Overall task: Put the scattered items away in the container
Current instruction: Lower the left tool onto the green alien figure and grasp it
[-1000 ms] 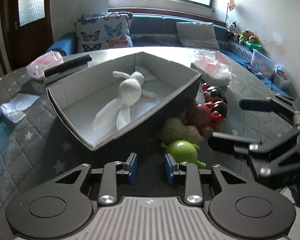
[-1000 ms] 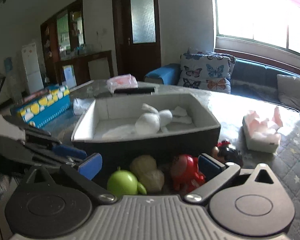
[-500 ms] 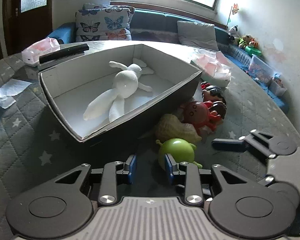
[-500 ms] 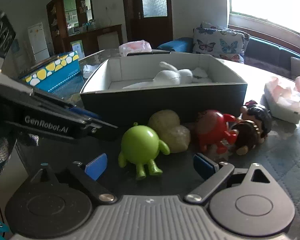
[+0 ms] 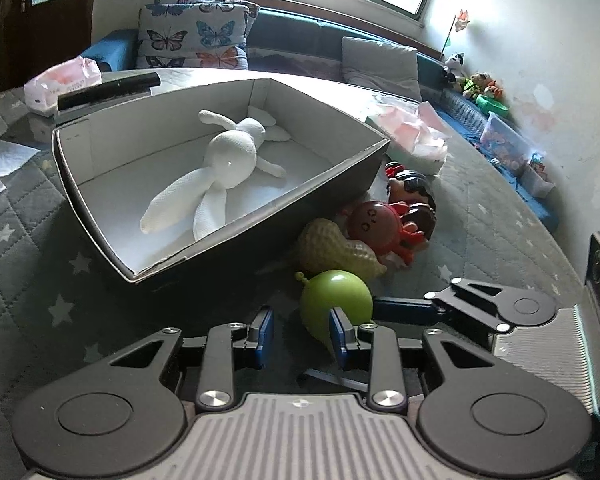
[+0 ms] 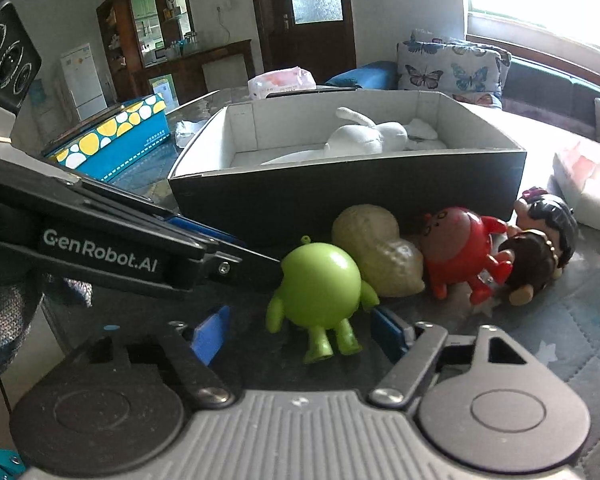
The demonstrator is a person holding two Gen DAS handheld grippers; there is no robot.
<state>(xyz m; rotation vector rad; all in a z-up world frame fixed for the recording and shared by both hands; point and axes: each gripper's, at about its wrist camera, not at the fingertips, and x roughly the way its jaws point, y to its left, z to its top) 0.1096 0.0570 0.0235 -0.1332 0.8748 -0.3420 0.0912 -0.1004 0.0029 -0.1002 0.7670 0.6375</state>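
Observation:
A dark box [image 5: 240,256] with a white inside holds a white plush rabbit [image 5: 228,156]. In front of its wall [image 6: 340,200] lie a green toy figure [image 6: 320,288], a peanut toy [image 6: 376,248], a red figure [image 6: 456,244] and a dark-haired doll [image 6: 548,216]. My right gripper [image 6: 300,336] straddles the green figure; its jaws are closing, and both pads still stand clear of it. My left gripper [image 5: 300,334] is open and holds nothing. The green figure [image 5: 336,300] lies just past its right finger, and its tip [image 6: 260,266] reaches that toy's side.
A quilted grey cloth with stars covers the table. Tissue packs lie to the box's right [image 5: 412,140] and far left [image 5: 60,84], next to a black remote [image 5: 108,88]. A blue box with yellow dots [image 6: 112,140] stands beyond the left gripper. A sofa runs behind.
My right gripper has sunk toward the table and come in around the green figure, and its jaws have narrowed. The left gripper has barely moved and its gap is unchanged.

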